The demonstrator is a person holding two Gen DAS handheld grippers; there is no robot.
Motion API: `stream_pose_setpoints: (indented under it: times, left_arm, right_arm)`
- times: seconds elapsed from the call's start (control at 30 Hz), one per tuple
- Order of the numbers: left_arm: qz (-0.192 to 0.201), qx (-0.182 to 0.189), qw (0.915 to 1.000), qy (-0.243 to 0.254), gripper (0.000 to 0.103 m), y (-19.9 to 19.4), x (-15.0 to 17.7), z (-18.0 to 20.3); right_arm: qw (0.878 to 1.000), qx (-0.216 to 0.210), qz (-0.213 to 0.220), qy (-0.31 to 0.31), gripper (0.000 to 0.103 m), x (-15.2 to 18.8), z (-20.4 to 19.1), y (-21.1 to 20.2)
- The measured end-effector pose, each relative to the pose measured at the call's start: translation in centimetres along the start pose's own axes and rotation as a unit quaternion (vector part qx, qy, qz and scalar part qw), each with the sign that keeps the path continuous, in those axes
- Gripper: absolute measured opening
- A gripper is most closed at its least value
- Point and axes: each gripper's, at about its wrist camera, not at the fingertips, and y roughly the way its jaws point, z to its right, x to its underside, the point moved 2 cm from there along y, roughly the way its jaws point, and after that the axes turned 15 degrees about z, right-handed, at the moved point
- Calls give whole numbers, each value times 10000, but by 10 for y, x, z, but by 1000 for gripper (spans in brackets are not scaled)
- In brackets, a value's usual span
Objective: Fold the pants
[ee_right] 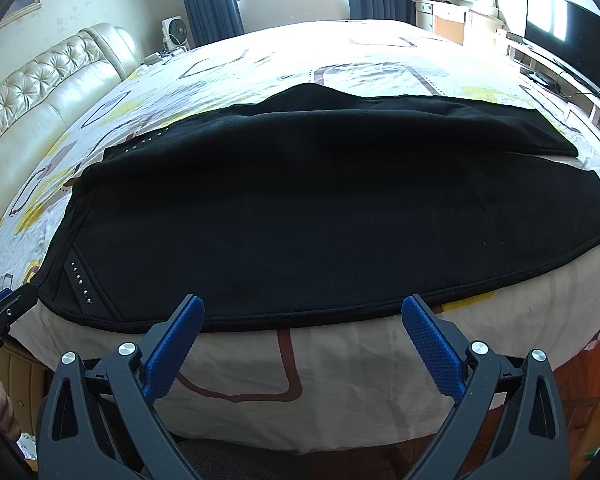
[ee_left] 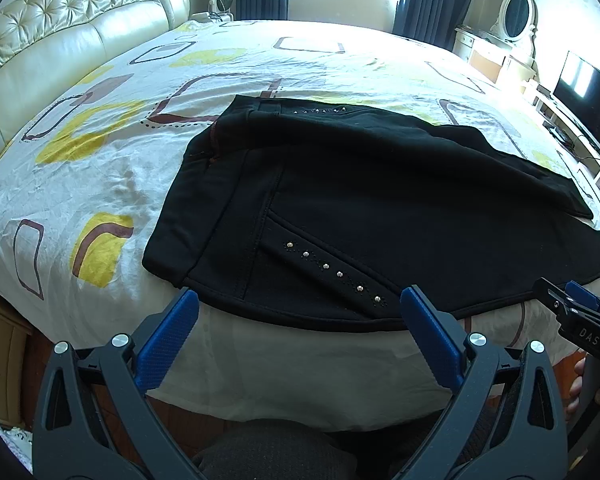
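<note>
Your left gripper (ee_left: 300, 308) and right gripper (ee_right: 303, 314) hover wide open, empty, by the pants (ee_left: 340, 208) on the bed (ee_left: 112, 168). Pinch one layer only and the fold could skew.

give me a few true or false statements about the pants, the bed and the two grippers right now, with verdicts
1. The black pants lie on the bed's patterned sheet. True.
2. The left gripper is clamped on the pants' waistband. False: its jaws stand wide open, just short of the near edge, holding nothing.
3. The right gripper is open. True.
4. The pants hang off the headboard. False: they lie flat near the bed's front edge, apart from the headboard.
5. A row of small studs runs along the pants near the left gripper. True.
</note>
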Motion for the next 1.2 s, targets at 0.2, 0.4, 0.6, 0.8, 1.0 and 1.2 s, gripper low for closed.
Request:
stream_pose_setpoints:
  times: [0.2, 0.4, 0.6, 0.8, 1.0, 1.2]
  left_arm:
    - [-5, 3, 10000, 6, 101, -1, 1, 1]
    - [-4, 12, 10000, -14, 101, -1, 1, 2]
    - [-8, 14, 10000, -12, 101, -1, 1, 2]
    - [-8, 16, 10000, -15, 101, -1, 1, 2]
    - [-18, 21, 10000, -26, 101, -1, 2, 2]
    - [-19, 22, 10000, -28, 101, -1, 2, 2]
  right_arm:
    - [10000, -4, -19, 2, 99, 1, -2, 1]
    - [10000, -4, -23, -4, 99, 2, -3, 1]
    - [10000, -2, -29, 3, 99, 2, -2, 1]
    - [10000, -2, -34, 7, 99, 2, -2, 1]
    - [10000, -7, -46, 17, 99, 2, -1, 1]
    - [9999, -8, -93, 77, 99, 4, 1, 3]
